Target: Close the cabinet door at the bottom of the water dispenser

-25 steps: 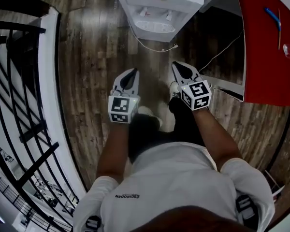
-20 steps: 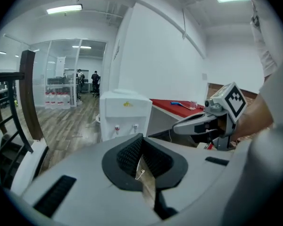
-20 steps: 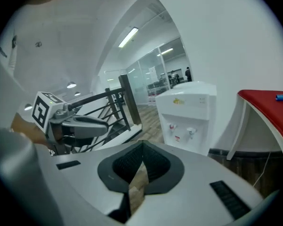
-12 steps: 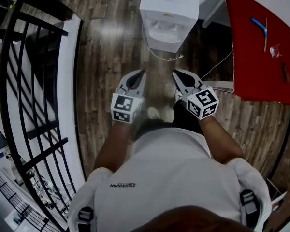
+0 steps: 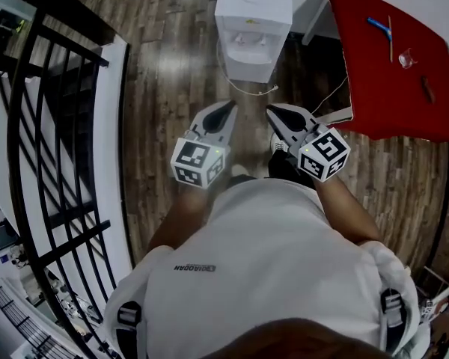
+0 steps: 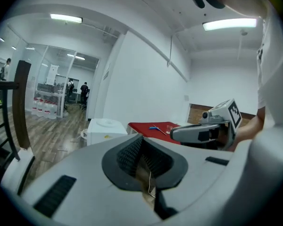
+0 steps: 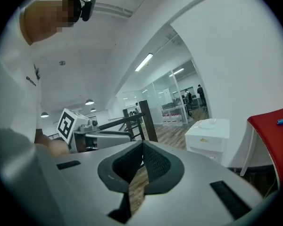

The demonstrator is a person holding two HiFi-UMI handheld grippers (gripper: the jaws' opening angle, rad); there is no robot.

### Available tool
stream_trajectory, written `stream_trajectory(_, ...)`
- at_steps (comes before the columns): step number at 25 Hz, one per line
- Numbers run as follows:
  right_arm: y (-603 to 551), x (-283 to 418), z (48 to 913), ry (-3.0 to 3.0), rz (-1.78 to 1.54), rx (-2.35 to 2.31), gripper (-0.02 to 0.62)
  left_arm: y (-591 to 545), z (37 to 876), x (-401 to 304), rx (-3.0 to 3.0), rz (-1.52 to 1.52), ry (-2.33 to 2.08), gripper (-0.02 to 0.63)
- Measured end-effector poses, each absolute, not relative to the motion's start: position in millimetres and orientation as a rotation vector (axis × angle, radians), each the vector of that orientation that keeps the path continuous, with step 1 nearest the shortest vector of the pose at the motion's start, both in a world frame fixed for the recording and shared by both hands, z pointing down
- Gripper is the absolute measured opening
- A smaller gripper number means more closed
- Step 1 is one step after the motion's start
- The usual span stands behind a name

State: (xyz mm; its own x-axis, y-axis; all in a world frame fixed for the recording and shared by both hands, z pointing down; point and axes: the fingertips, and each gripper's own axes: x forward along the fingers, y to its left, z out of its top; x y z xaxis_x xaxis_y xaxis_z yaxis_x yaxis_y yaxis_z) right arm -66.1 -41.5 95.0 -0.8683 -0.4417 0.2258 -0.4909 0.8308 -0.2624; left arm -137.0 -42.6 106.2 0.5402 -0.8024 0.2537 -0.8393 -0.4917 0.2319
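The white water dispenser [image 5: 253, 21] stands on the wood floor ahead, seen from above; its bottom cabinet door is hidden from here. Only its top shows in the left gripper view [image 6: 105, 130] and the right gripper view [image 7: 207, 135]. My left gripper [image 5: 226, 109] and right gripper [image 5: 273, 112] are held side by side in front of the person's chest, well back from the dispenser and pointing toward it. Both are shut with nothing between the jaws. Each gripper shows in the other's view: the right gripper [image 6: 203, 133] and the left gripper [image 7: 99, 136].
A black railing [image 5: 52, 126] on a white ledge runs along the left. A red table [image 5: 389, 66] with a blue pen and small items stands at the right of the dispenser. A thin white cable [image 5: 247, 88] lies on the floor before the dispenser.
Both grippers have risen with the person standing up. The dispenser now looks smaller and farther below, and more of the red table and railing shows.
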Motion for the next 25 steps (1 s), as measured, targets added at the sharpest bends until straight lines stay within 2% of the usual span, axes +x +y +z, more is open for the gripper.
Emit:
stream_trajectory(15, -21.8, -10.4, 52.0, -2.907, 0.422, 0.860, 0.023, -5.6, 65.8, -77.3, 2.556, 0.088, -1.313, -0.005)
stream_trajectory(21, -36.9, 43.0, 44.0, -2.920, 0.462, 0.885, 0.022, -17.5, 57.6, -58.5, 2.350, -0.140, -1.326, -0.005)
stream_trajectory(25, -41.0, 76.9, 46.2, -2.912, 0.461, 0.874, 0.021, -15.4, 47.9, -32.3, 2.367, -0.112, -1.400, -0.005)
